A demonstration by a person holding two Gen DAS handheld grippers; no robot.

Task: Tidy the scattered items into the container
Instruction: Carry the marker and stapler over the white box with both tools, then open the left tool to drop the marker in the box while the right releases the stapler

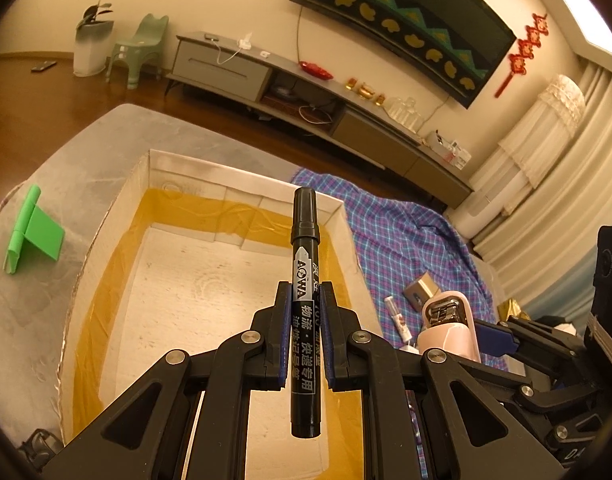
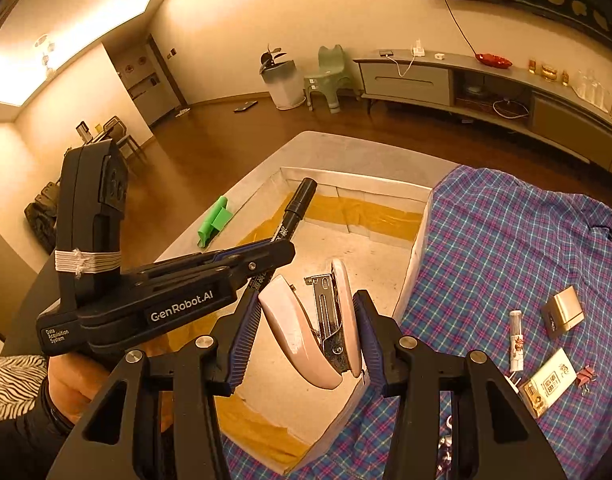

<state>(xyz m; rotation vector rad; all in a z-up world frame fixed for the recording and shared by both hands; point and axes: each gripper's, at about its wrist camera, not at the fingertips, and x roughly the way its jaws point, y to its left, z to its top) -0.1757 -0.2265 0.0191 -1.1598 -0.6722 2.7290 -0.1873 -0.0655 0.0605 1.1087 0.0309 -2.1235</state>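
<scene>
My left gripper (image 1: 305, 292) is shut on a black marker pen (image 1: 305, 248), which stands up over the white cardboard box (image 1: 242, 178) with yellow tape inside. The same marker (image 2: 296, 208) and the left gripper (image 2: 280, 246) also show in the right wrist view, above the box (image 2: 420, 240). A pink stapler (image 2: 314, 332) sits upright between the pads of my right gripper (image 2: 308, 320), which is shut on it at the box's right wall. In the left wrist view the stapler (image 1: 450, 328) appears at the right, over the plaid cloth.
A green folded stand (image 1: 32, 232) lies left of the box on the grey table. On the blue plaid cloth (image 2: 518, 240) lie a small tube (image 2: 516, 340), a gold box (image 2: 564, 312), a card packet (image 2: 546, 380) and a binder clip (image 2: 586, 378). A hand (image 2: 66, 384) holds the left gripper.
</scene>
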